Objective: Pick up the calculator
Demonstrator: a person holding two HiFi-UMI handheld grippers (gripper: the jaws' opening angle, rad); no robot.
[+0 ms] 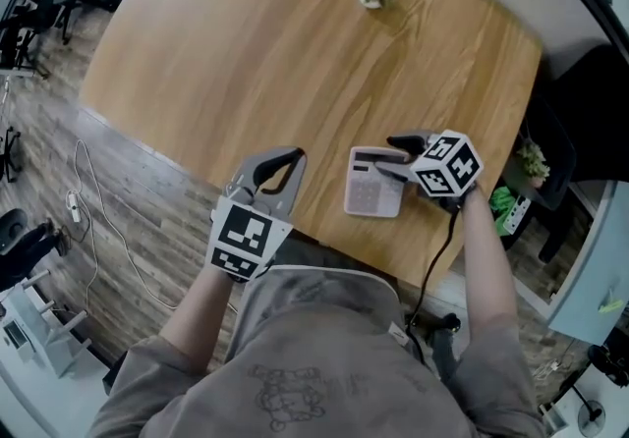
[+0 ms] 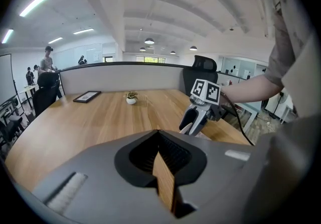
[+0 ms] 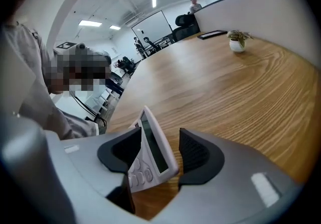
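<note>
The right gripper [image 3: 160, 135] has its jaws apart around the display edge of the calculator [image 3: 148, 160], not yet pressing; its body reaches leftward on the table [image 1: 295, 53]. The left gripper [image 1: 293, 159], closed and empty, is farther

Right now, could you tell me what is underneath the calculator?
Wooden table shows around the calculator, whose display end sits between the parted jaws of the right gripper. Directly beneath is hidden by its body.
</note>
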